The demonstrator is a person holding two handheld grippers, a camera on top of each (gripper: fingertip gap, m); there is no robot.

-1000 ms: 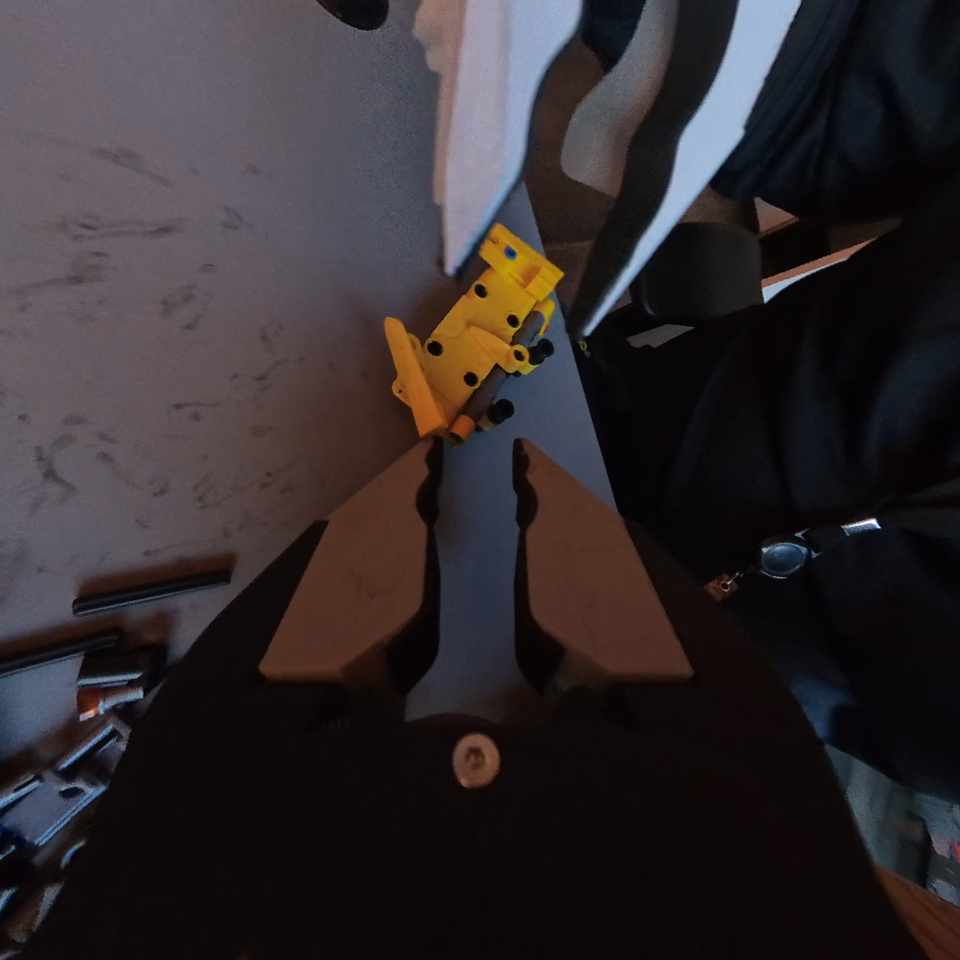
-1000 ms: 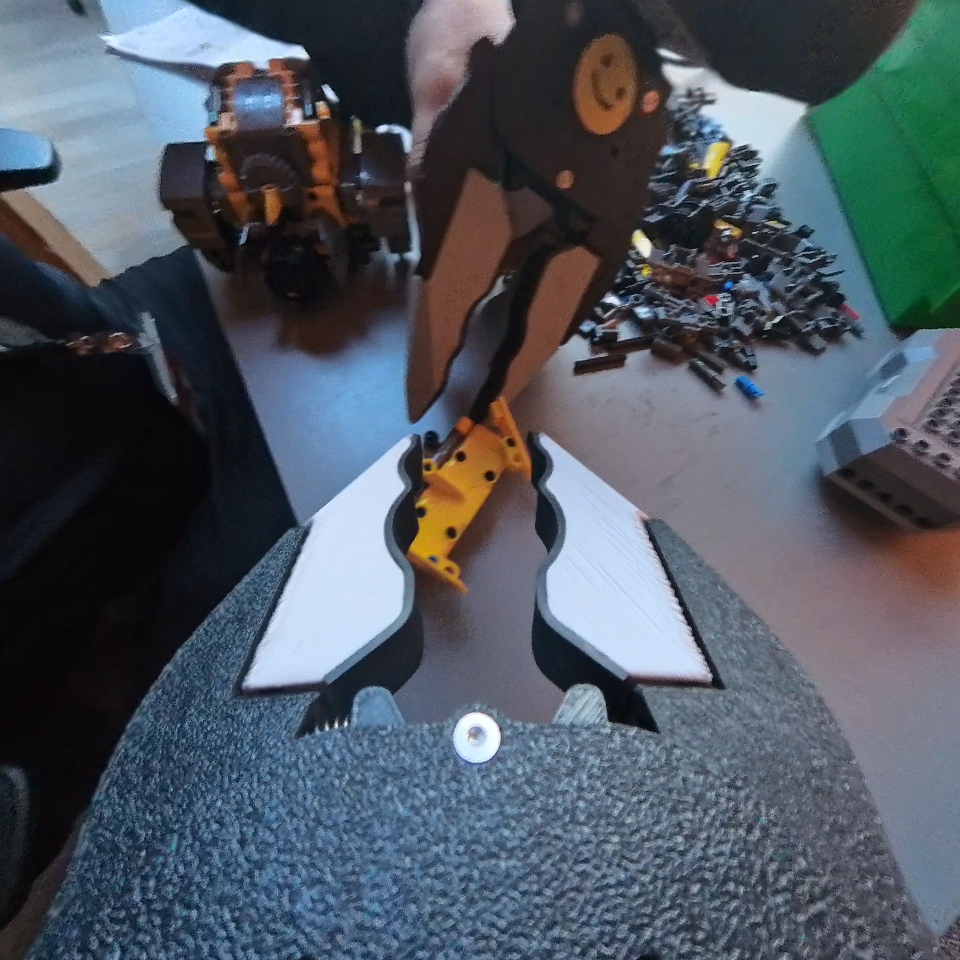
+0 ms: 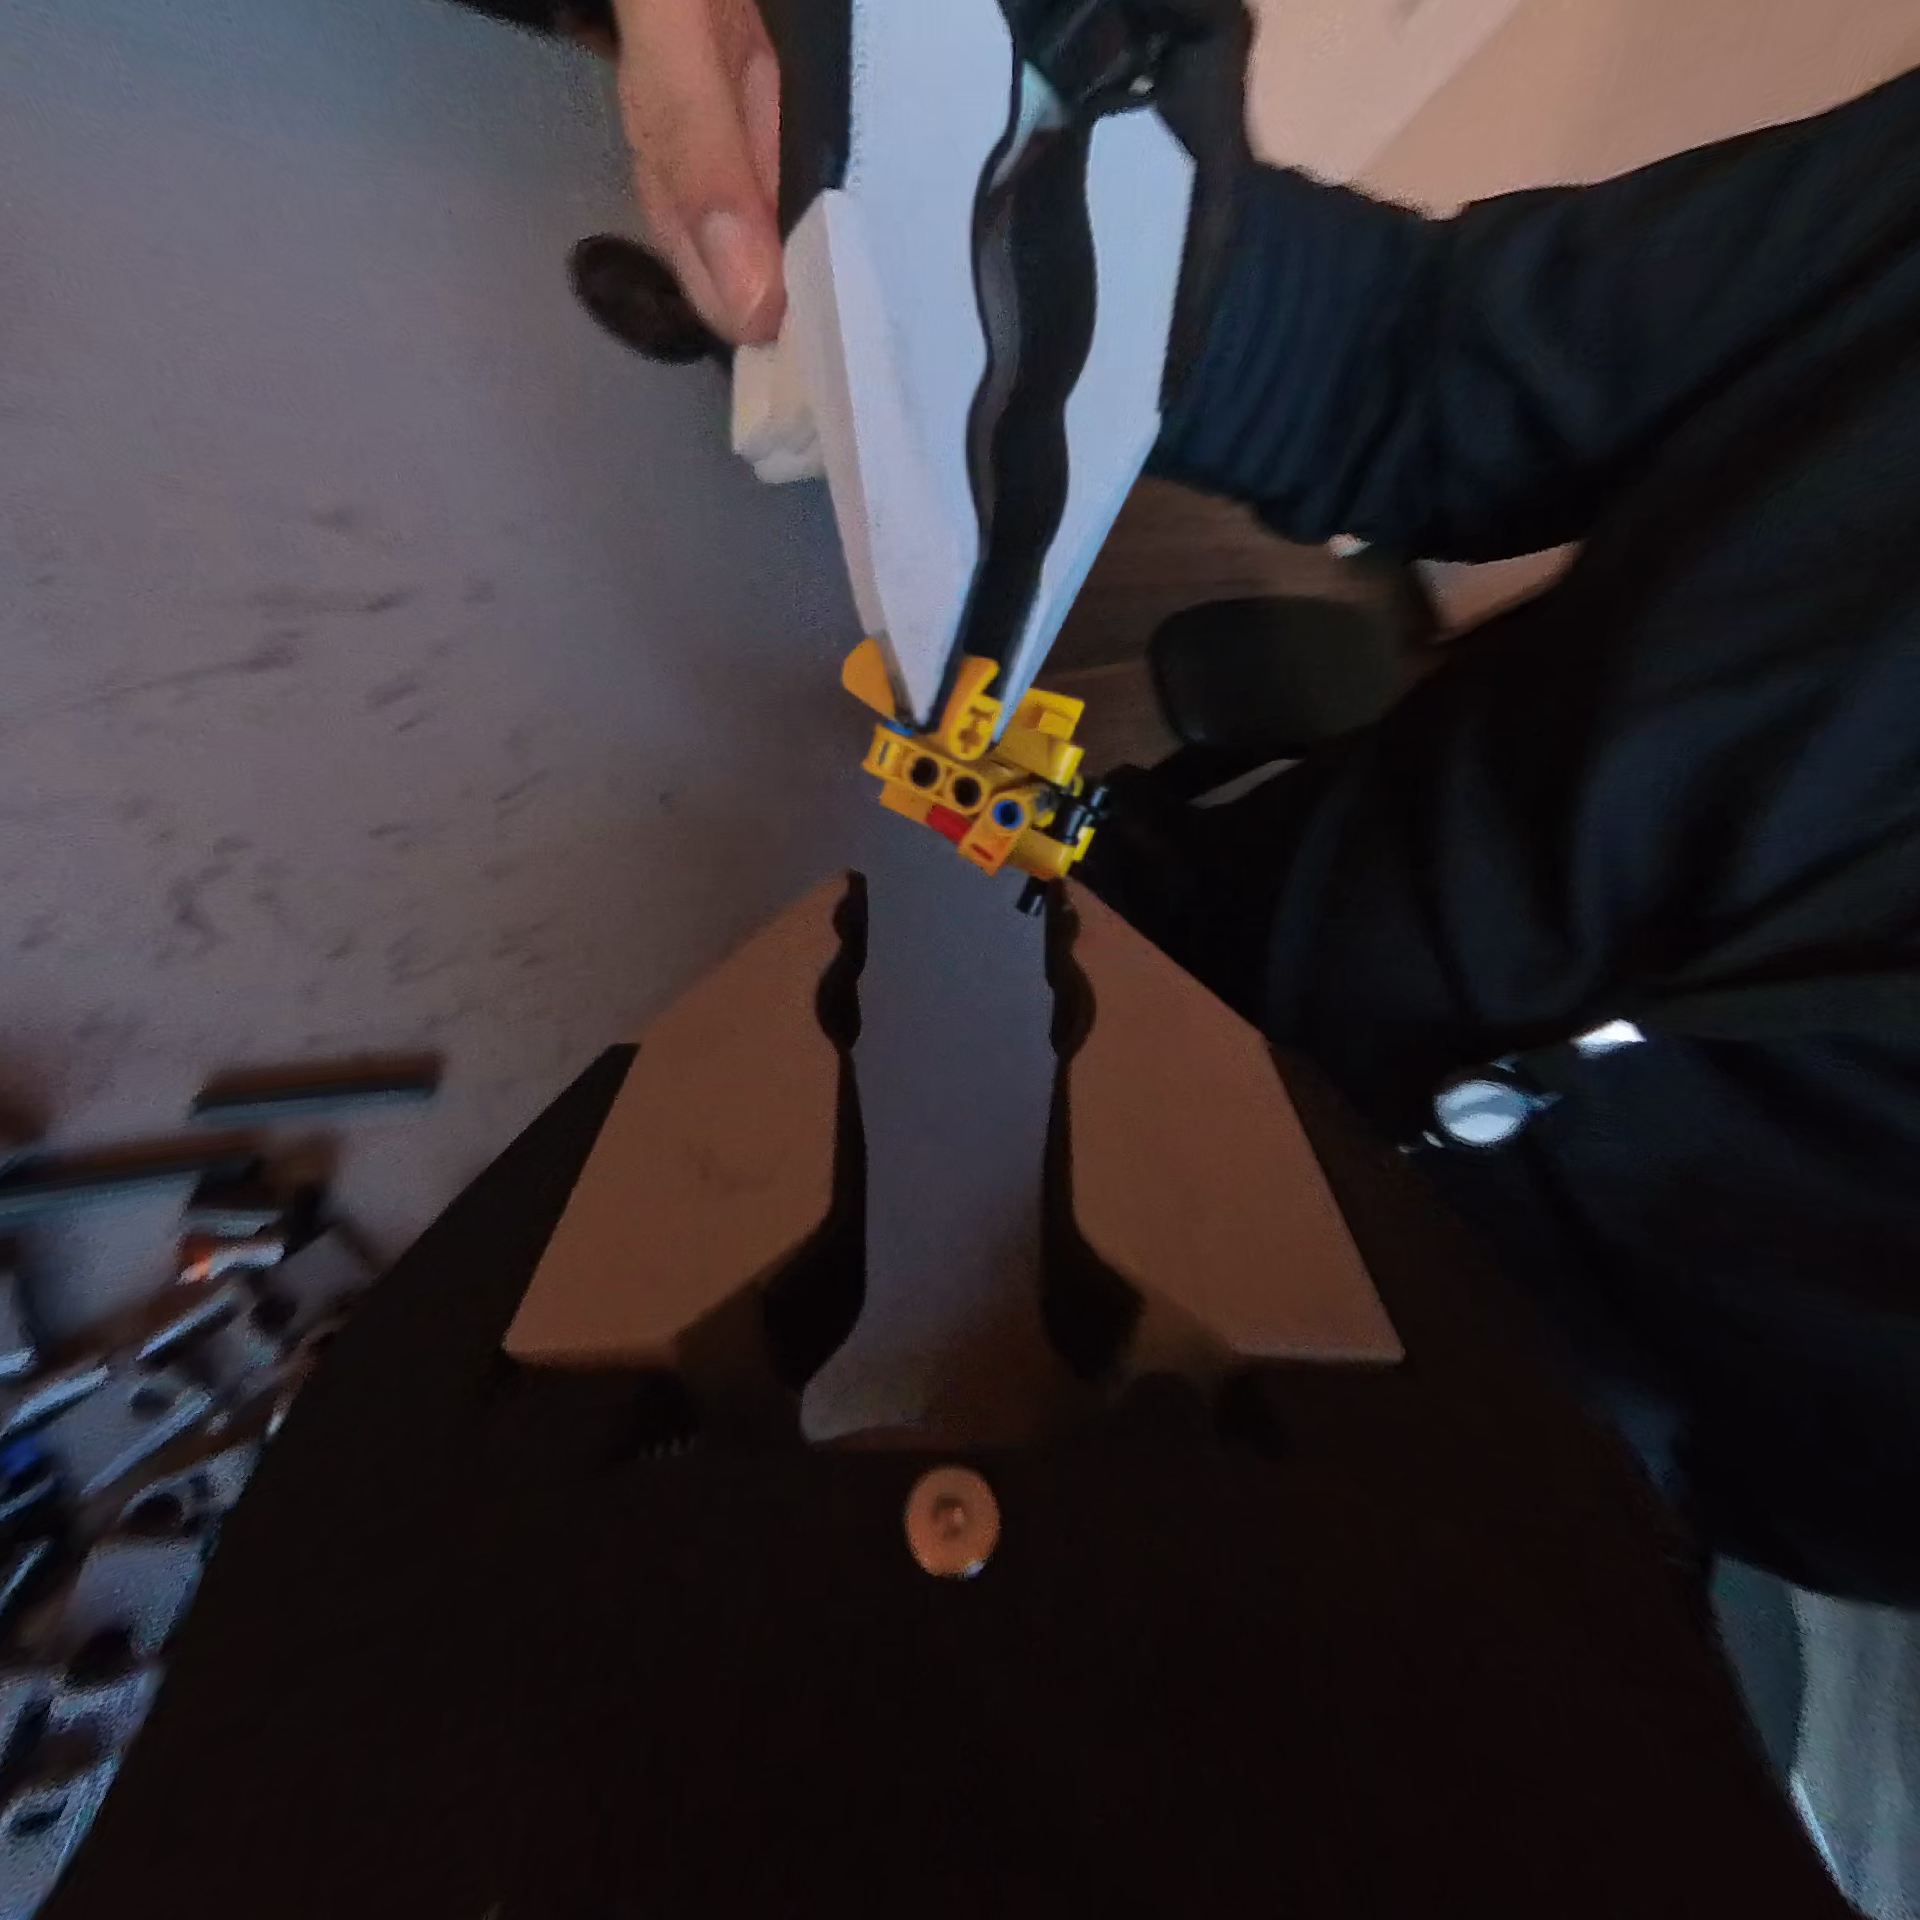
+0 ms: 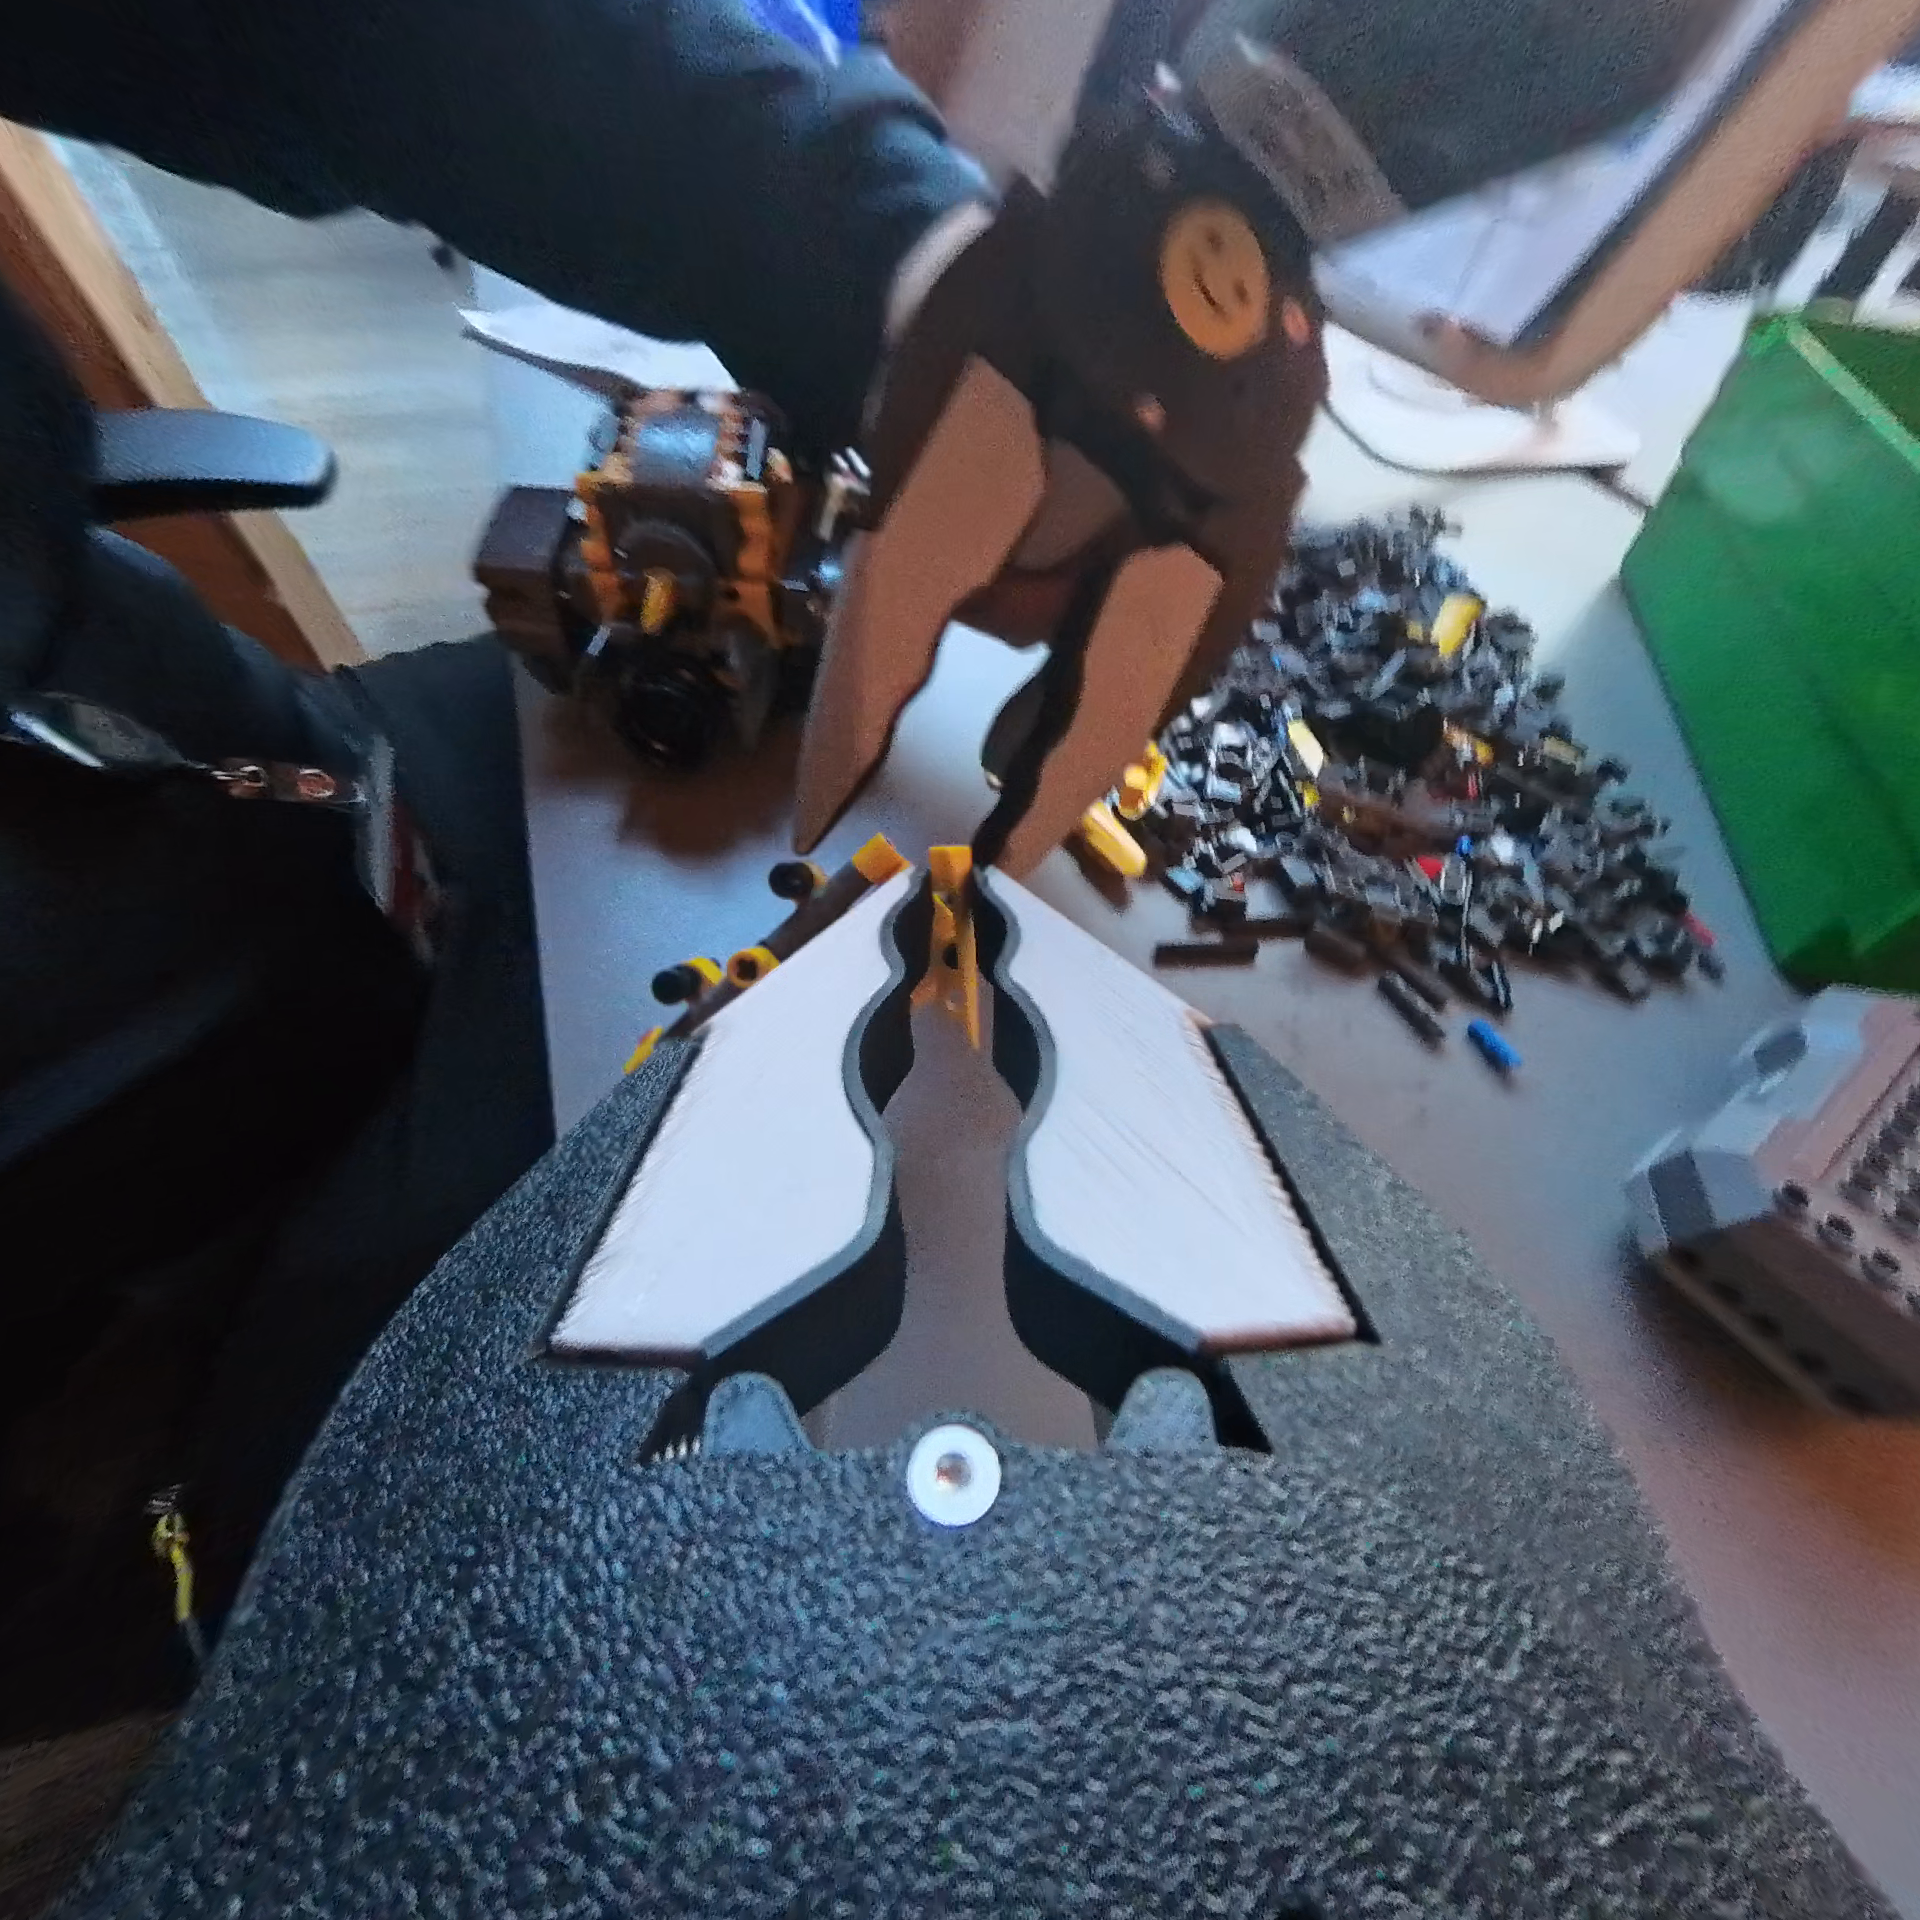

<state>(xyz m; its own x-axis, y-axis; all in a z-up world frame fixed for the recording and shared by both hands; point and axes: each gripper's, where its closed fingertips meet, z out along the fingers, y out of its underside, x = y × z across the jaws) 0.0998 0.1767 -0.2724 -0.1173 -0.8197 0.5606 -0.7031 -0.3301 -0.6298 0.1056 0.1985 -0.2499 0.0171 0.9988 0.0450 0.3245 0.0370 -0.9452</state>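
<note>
Yellow brick assembly [image 3: 971, 774] now clamped in right gripper [image 4: 948, 883]; left gripper [image 3: 951, 914] open.

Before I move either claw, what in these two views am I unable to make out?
- Yellow brick assembly, right wrist view: mostly hidden behind the right claw.
- Whether the assembly touches the table, left wrist view: unclear, motion blur.
- Loose parts pile, right wrist view: pieces too blurred to tell apart.
- Grey studded block: cut off by the right edge.
- Left claw: open, its base in shadow.
</note>
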